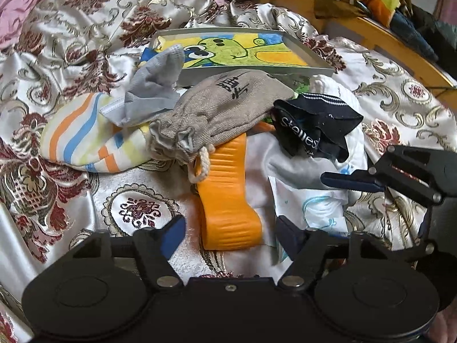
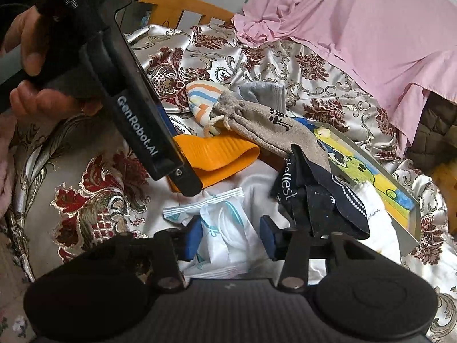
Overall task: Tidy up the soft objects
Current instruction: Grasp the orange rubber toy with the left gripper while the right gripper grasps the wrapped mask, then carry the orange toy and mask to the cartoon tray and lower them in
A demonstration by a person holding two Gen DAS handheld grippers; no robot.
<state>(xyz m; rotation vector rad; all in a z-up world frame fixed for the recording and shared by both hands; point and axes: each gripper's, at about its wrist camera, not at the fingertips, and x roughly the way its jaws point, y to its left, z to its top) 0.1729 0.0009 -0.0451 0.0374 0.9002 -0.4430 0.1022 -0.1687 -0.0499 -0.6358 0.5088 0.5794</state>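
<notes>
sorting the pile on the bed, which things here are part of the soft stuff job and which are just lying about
Part of the job:
- beige drawstring pouch
- grey sock
- striped sock
- navy sock
- white tissue pack

Just lying about:
- orange plastic piece
- framed cartoon drawing
- pink sheet
- patterned bedspread

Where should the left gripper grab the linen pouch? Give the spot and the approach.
Grip the linen pouch at its gathered neck, coming from the near side. The cinched neck is the narrowest part, faces the left gripper, and lies clear of the dark sock.
</notes>
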